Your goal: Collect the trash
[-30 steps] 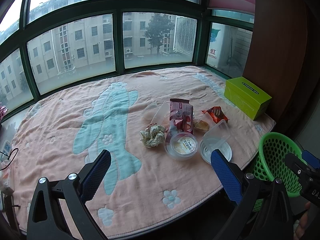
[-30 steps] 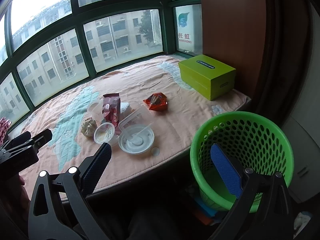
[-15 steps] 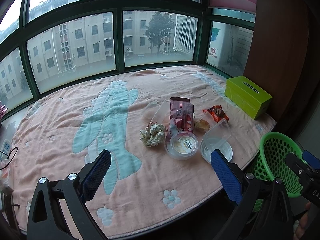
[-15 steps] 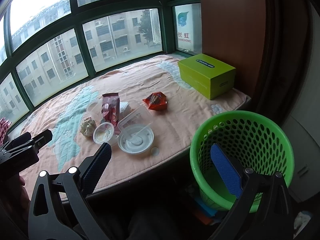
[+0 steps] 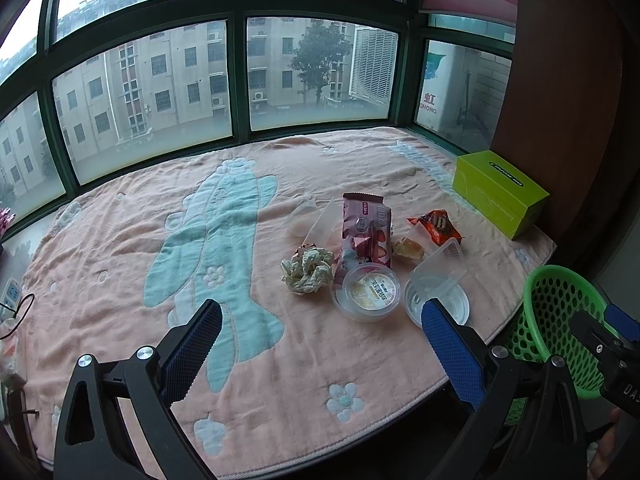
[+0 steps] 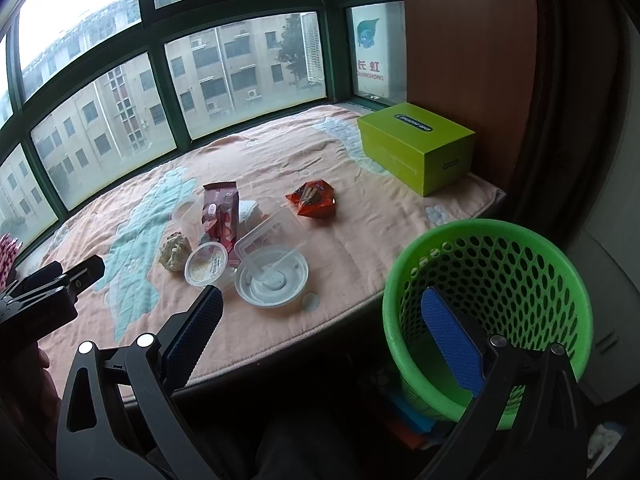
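Trash lies in a cluster on the pink blanket (image 5: 120,272): a crumpled paper ball (image 5: 307,270) (image 6: 174,250), a dark pink snack wrapper (image 5: 366,226) (image 6: 221,213), a small round tub (image 5: 371,291) (image 6: 206,263), a clear round lid (image 5: 436,300) (image 6: 272,276) and an orange wrapper (image 5: 438,226) (image 6: 313,199). A green mesh basket (image 6: 488,300) (image 5: 560,320) stands off the platform's right edge. My left gripper (image 5: 320,344) hangs open, short of the cluster. My right gripper (image 6: 320,340) is open too, between platform edge and basket.
A lime green box (image 5: 500,196) (image 6: 416,146) sits at the back right by a wooden panel (image 5: 560,92). Windows (image 5: 240,80) close off the far side. A power strip (image 5: 10,294) with a cable lies at the left edge. A small round cap (image 6: 310,301) rests near the front edge.
The left wrist view has drifted slightly back and up, so the trash sits a touch lower. Both grippers stay open and nothing on the blanket has moved.
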`<state>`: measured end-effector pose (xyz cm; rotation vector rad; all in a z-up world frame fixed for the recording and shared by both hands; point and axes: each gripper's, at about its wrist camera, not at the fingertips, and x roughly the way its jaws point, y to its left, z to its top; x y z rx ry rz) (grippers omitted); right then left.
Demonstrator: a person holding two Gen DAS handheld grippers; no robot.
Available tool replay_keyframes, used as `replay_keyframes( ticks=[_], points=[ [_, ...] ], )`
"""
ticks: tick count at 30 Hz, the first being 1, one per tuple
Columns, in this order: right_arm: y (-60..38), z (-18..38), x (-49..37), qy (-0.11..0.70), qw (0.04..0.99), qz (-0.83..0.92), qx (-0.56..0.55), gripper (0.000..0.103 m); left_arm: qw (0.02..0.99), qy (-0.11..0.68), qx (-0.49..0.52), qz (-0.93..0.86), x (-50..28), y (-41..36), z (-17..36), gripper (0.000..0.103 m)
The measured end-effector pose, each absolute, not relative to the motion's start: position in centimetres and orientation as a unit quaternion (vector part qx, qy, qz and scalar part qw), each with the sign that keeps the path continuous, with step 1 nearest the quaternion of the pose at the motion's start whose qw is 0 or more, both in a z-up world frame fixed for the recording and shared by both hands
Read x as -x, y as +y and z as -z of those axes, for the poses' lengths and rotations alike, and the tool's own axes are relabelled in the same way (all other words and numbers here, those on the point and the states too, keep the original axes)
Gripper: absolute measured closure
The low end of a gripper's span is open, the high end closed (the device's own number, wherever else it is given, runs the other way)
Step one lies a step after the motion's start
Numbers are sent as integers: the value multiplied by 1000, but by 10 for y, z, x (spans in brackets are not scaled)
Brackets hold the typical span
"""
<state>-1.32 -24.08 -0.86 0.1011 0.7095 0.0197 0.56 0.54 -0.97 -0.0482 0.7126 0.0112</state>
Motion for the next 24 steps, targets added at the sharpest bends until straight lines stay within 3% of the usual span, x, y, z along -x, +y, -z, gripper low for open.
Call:
replay_keyframes(
  ticks=[24],
  points=[
    [-231, 22, -35, 372, 927, -39, -26, 5, 932, 360, 27, -39, -48, 30, 5, 6]
  ],
)
